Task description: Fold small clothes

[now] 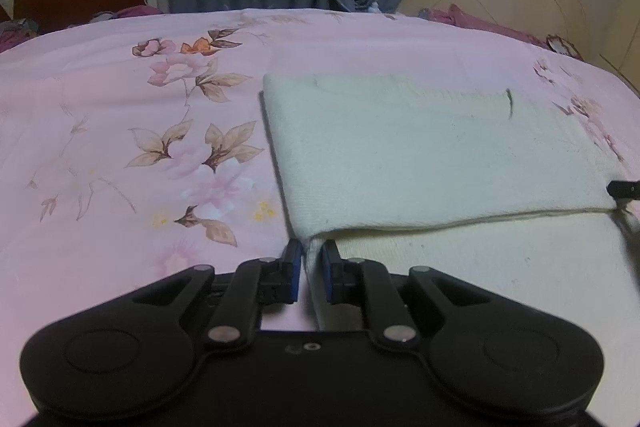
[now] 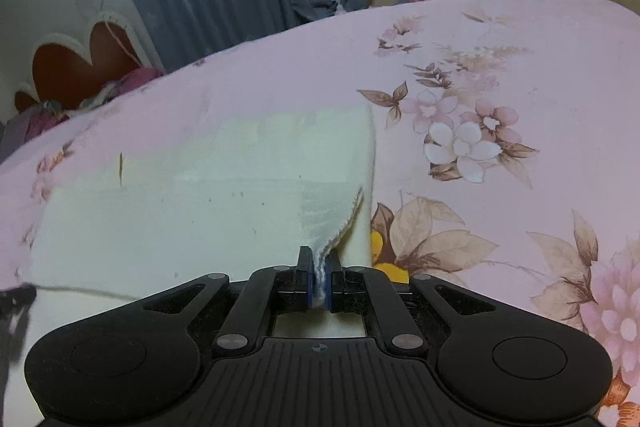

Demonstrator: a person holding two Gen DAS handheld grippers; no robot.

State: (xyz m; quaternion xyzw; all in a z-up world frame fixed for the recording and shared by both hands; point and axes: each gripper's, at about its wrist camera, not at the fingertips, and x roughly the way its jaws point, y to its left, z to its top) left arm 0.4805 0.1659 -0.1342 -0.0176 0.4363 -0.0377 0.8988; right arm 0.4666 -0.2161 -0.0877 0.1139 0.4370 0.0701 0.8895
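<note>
Two corners of the cream knitted garment [image 1: 436, 155] are in our tongs as it lies on the pink floral bedsheet [image 1: 120, 131], its far half already doubled toward us, so we judge a fold is being laid down and next calls for setting the edges square and letting go. Our right gripper [image 2: 319, 277] is pressed tight on its bunched corner, while our left gripper [image 1: 311, 267] stands slightly spread astride the cloth's edge, pads not visibly pinching.
</note>
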